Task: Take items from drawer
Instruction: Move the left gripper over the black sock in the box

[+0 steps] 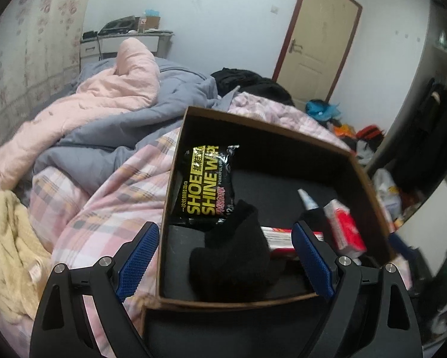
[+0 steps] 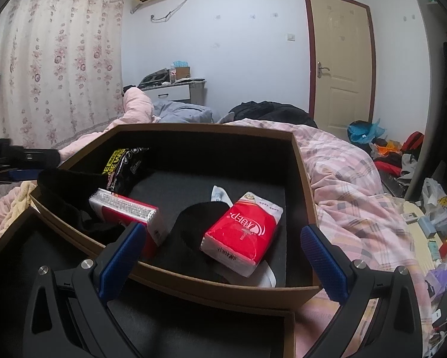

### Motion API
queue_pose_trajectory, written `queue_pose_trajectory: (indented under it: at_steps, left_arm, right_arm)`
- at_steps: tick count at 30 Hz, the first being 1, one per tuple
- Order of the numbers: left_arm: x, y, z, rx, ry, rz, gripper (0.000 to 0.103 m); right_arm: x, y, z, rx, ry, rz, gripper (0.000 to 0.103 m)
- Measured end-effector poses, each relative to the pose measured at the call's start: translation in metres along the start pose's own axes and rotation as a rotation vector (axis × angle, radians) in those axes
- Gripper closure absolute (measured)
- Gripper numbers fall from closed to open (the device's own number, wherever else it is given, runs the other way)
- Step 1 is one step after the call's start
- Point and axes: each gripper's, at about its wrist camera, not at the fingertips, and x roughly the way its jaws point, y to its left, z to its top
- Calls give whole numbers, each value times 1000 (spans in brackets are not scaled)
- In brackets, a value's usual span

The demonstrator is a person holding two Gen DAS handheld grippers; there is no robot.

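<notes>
The brown cardboard drawer with black lining lies on the pink plaid bed cover, filling the frame's centre and holding a red tissue pack. The right tool, jaws apart and empty, would do best descending squarely over that pack. Only the left view, its left tool also apart and empty, fully shows the black shoe-wipes packet and black sock.

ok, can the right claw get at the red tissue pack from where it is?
Probably yes. The right claw is open and lined up with the red tissue pack, which lies on top in the drawer; only the low front wall stands between.
</notes>
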Motion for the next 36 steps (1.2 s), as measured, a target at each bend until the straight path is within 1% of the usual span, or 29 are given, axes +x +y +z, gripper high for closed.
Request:
queue_pose_trajectory:
  at_steps: [5, 8, 11, 14, 16, 18, 20, 21, 22, 23, 25, 26, 27, 29, 31, 33, 35, 36]
  left_arm:
    - [7, 3, -2, 13, -4, 37, 15]
    - [5, 2, -3, 30, -17, 55, 15]
    - [1, 0, -4, 39, -48, 44, 15]
    - [1, -6, -5, 70, -75, 40, 15]
    - [7, -11, -7, 106, -86, 89, 16]
    - [11, -13, -9, 115, -92, 120, 16]
    - [11, -11, -12, 116, -113, 132, 17]
    - [10, -9, -15, 112, -127, 133, 18]
    - [9, -8, -15, 107, -136, 134, 23]
    - [6, -6, -16, 92, -153, 128, 24]
    - [-3, -2, -16, 66, -193, 91, 24]
    - [-9, -1, -15, 67, -228, 68, 24]
    - [-14, -2, -14, 80, -251, 48, 24]
    - [-16, -5, -13, 109, -264, 40, 24]
    - [-11, -10, -9, 158, -229, 45, 24]
    - [0, -16, -7, 205, -162, 10, 24]
    - [8, -21, -9, 241, -124, 8, 25]
    - [15, -26, -9, 268, -85, 18, 30]
  right_arm:
    - [-3, 2, 1, -9, -30, 0, 1]
    - [-9, 7, 7, -33, -68, -13, 1]
    - [-12, 9, 9, -48, -85, -27, 1]
    - [-5, 2, 5, -36, -74, -20, 1]
    - [0, 2, 3, -29, -64, -12, 1]
    - [1, 5, 2, -31, -60, -15, 1]
    - [-4, 11, 2, -50, -70, -26, 1]
    - [-6, 14, 2, -61, -76, -31, 1]
    - [-8, 15, 3, -69, -79, -34, 1]
    - [-8, 15, 2, -70, -79, -35, 1]
    - [-8, 11, 1, -64, -82, -33, 1]
    - [-8, 11, 0, -64, -83, -32, 1]
    - [-8, 11, 1, -68, -82, -33, 1]
    - [-8, 14, 2, -85, -82, -44, 1]
    - [-9, 15, 3, -91, -86, -47, 1]
    - [-9, 13, 2, -85, -85, -41, 1]
    - [-7, 12, 0, -77, -81, -40, 1]
    - [-5, 10, -1, -70, -78, -35, 1]
